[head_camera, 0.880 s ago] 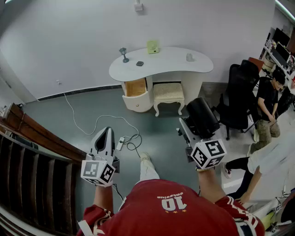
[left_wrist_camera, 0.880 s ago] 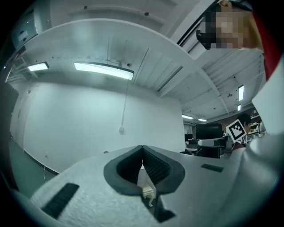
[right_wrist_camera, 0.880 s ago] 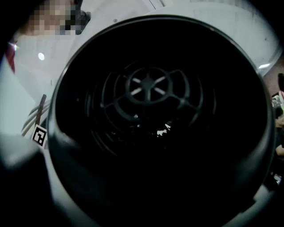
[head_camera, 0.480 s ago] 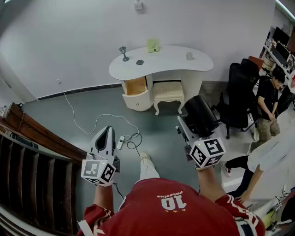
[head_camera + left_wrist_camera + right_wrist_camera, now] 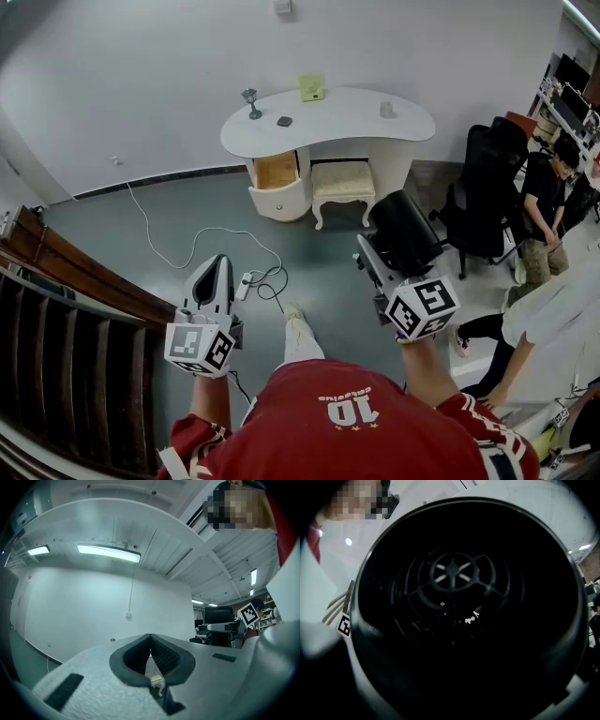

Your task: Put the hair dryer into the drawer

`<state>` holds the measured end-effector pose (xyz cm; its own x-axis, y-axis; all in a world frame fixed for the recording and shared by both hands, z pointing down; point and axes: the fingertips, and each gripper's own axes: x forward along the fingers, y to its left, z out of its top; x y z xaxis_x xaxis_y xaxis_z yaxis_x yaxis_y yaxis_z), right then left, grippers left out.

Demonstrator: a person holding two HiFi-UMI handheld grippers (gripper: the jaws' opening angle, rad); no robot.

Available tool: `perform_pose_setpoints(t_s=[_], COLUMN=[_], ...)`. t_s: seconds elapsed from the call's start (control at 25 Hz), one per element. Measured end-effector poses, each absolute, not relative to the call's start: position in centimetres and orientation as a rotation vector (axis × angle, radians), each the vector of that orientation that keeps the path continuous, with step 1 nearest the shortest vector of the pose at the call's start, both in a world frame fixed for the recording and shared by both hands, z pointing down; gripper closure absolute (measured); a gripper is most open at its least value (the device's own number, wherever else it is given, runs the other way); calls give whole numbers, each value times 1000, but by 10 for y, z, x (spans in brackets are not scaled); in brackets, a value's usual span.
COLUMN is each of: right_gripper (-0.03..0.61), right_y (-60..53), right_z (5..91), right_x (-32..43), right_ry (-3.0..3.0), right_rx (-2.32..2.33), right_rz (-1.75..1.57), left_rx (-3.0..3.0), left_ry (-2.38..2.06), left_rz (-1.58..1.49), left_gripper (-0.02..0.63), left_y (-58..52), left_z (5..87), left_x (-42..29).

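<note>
A black hair dryer (image 5: 405,232) is held out level in front of me, with my right gripper (image 5: 380,261) shut on it. In the right gripper view its round rear grille (image 5: 457,576) fills almost the whole picture and hides the jaws. My left gripper (image 5: 214,269) is held low at the left, shut and empty; its dark pads (image 5: 159,654) meet at the tip. Across the floor stands a white curved desk (image 5: 347,120), its wooden drawer (image 5: 276,173) pulled open at the left end.
A cream stool (image 5: 342,186) sits under the desk. Small items stand on the desk top, among them a goblet (image 5: 250,101) and a green object (image 5: 312,89). A power strip with a white cable (image 5: 246,284) lies on the floor. A black office chair (image 5: 487,197) and people stand at the right, a wooden railing (image 5: 84,281) at the left.
The right gripper with the hair dryer has drifted slightly up and left in the head view. The left gripper has barely moved.
</note>
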<state>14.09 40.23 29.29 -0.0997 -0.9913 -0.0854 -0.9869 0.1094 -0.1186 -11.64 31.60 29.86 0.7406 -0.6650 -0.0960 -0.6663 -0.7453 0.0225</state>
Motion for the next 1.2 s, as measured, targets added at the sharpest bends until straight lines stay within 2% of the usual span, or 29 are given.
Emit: perform_pose_setpoints(t_s=[0.6, 1.2], right_gripper=[342, 341], right_y=[307, 96], right_z=[295, 281], right_x=[141, 143], right_ry=[2309, 2461], right_rx=[-1972, -1865], right_rz=[-90, -123], left_rx=[-2939, -2914], left_ry=[1122, 1187], left_rz=[129, 90], left_gripper=[615, 615], left_y=[220, 46], left_z=[316, 314], left_x=[-103, -85])
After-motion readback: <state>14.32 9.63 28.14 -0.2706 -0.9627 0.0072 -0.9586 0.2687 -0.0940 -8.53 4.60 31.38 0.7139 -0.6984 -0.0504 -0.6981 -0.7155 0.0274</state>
